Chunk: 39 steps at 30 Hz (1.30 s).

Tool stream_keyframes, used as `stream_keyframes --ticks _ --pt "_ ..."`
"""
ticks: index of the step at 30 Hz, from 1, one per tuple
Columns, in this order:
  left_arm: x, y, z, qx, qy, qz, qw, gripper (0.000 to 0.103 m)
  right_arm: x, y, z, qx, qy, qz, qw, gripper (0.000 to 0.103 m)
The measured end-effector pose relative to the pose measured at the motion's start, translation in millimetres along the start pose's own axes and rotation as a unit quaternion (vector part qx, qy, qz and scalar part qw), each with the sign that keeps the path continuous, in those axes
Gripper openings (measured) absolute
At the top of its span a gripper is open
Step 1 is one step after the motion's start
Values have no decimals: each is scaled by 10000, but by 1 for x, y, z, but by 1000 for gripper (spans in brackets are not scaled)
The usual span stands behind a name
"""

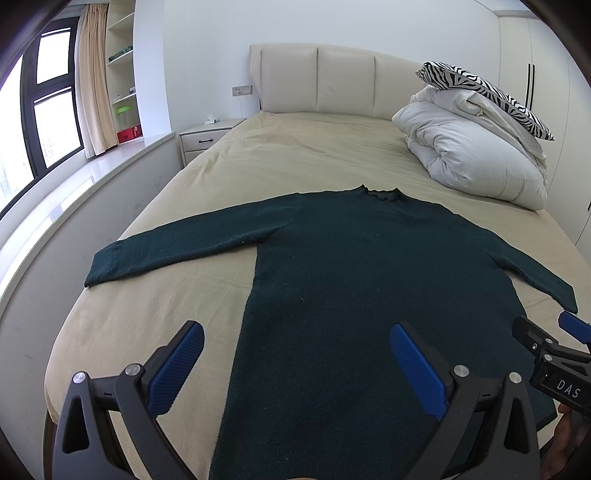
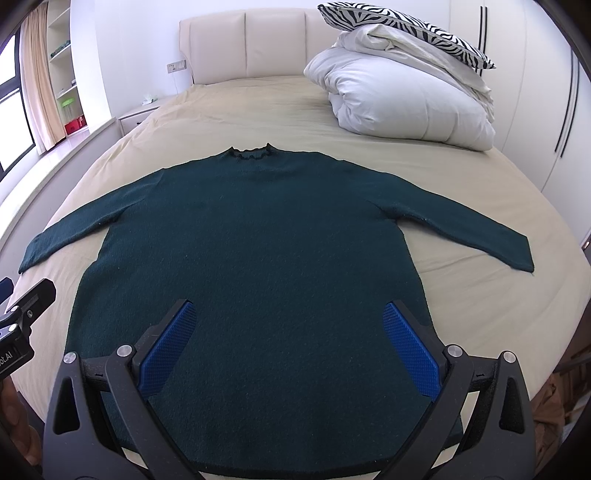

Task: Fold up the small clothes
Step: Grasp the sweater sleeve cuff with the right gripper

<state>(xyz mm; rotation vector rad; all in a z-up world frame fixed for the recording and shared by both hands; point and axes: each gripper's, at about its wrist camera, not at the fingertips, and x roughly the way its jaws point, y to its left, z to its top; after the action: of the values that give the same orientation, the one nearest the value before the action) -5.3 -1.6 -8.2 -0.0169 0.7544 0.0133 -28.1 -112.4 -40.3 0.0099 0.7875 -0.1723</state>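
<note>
Right now the dark green sweater [image 2: 255, 236] lies flat on the bed [image 2: 258, 110], front side down or up I cannot tell, with its frilly neck pointing to the headboard [image 2: 243, 44] and both sleeves spread out to the sides. It looks smoothed and laid out this way so it is easy to fold, and no fold has been made yet. The bottom edge is closest to the person, near the foot of the bed. The left gripper [image 1: 295, 369] hangs over the lower left part of the sweater with its blue pads far apart and nothing between them. The right gripper [image 2: 288, 343] hangs over the lower middle, also spread wide and empty. Both seem to be waiting above the cloth, maybe ready to go for a sleeve or the hem first. Neither one looks like it is touching the sweater, but the fisheye view makes that hard to be sure of. Farther up the bed, a white quilt [image 2: 402, 99] is bunched up in the right corner with a zebra pillow [image 2: 406, 29] on top, likely pushed there to make room. Past the bed on the left are a nightstand [image 1: 207, 138] and open shelves [image 1: 123, 85] holding a red box and a green-lidded jar.
</note>
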Motion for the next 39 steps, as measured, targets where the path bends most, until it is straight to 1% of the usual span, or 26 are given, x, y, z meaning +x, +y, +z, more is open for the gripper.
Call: stream_keyframes --ticks 9,11,13,16,18,20,22,23,25,26,27,28,29,31,33,35,37,38,39 --pt "2 3 -6 -57 -2 20 10000 103 3 -2 0 4 36 13 10000 103" --pt "1 3 -10 -81 -89 93 9999 103 4 -5 -1 50 69 61 9999 103" --pt "0 -1 -13 37 -246 283 9993 103 8 -12 -2 120 125 166 9997 103" --pt "2 -7 -16 345 -338 556 9973 103 17 -38 0 451 168 350 9982 103" --pt "5 -12 -17 514 -409 579 9962 103 23 -69 1 894 178 493 9946 103" --pt "10 -18 -18 662 -395 584 9953 103 29 -110 0 1487 148 673 9865 103" --pt "17 -23 -17 742 -316 483 9956 103 37 -158 -2 2074 75 895 9741 103" --pt "22 -24 -17 714 -254 363 9965 103 40 -181 -3 2316 11 967 9680 103" --pt "31 -24 -14 621 -95 185 9979 103 50 -238 -9 2861 -147 994 9529 102" --pt "36 -25 -13 582 -32 86 9983 103 55 -265 -12 3163 -205 973 9434 99" --pt "41 -28 -12 545 -27 -52 9985 103 60 -294 -17 3504 -265 983 9310 95" --pt "43 -32 -11 545 -72 -137 9984 103 66 -325 -24 3891 -333 1010 9150 94" --pt "45 -38 -10 585 -105 -152 9981 103 70 -350 -30 4199 -395 1018 9010 92" --pt "52 -50 -7 708 13 -71 9975 103 82 -398 -43 4739 -464 1007 8736 87" --pt "65 -60 -3 751 345 31 9966 103 97 -436 -55 5078 -462 1062 8536 80" --pt "76 -63 2 645 501 106 9966 103 114 -461 -62 5320 -392 1092 8387 78" --pt "88 -71 6 781 555 344 9948 103 132 -485 -68 5503 -351 1082 8272 70" --pt "93 -74 7 816 622 326 9942 103 143 -497 -70 5577 -355 1070 8223 62" --pt "101 -76 10 783 723 188 9941 103 148 -502 -70 5618 -381 1069 8195 59"
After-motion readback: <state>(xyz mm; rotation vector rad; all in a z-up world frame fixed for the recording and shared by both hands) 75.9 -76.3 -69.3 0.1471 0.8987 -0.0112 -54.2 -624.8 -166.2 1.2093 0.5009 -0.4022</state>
